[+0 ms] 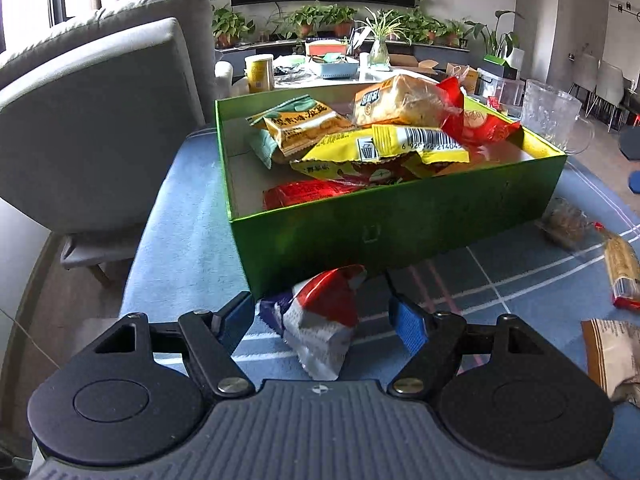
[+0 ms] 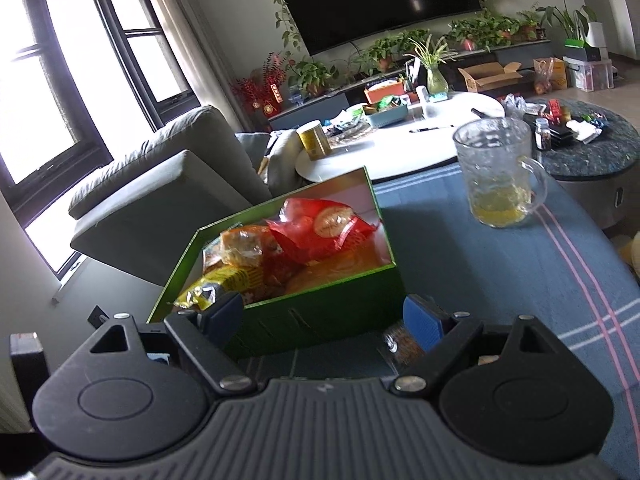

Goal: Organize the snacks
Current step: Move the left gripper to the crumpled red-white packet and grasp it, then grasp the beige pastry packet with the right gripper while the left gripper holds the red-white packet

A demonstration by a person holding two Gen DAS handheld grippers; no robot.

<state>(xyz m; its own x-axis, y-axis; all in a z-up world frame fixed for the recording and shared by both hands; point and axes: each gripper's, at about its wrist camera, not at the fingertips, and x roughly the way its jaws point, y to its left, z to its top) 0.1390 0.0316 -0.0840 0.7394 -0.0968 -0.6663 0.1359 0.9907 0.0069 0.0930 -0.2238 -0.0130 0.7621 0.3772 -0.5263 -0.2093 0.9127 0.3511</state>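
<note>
A green box stands on the blue checked tablecloth with several snack packs piled inside: yellow packets, a red one and a wrapped cake. Just in front of it lies a red, white and blue packet. My left gripper is open around this packet, and its blue pads stand clear on both sides. My right gripper is open before the box's near wall with nothing between its fingers. A small brownish packet lies by its right finger.
Loose snacks lie right of the box: a clear packet, a biscuit pack and a brown bag. A glass jug stands behind the box. A grey armchair is at the table's left edge.
</note>
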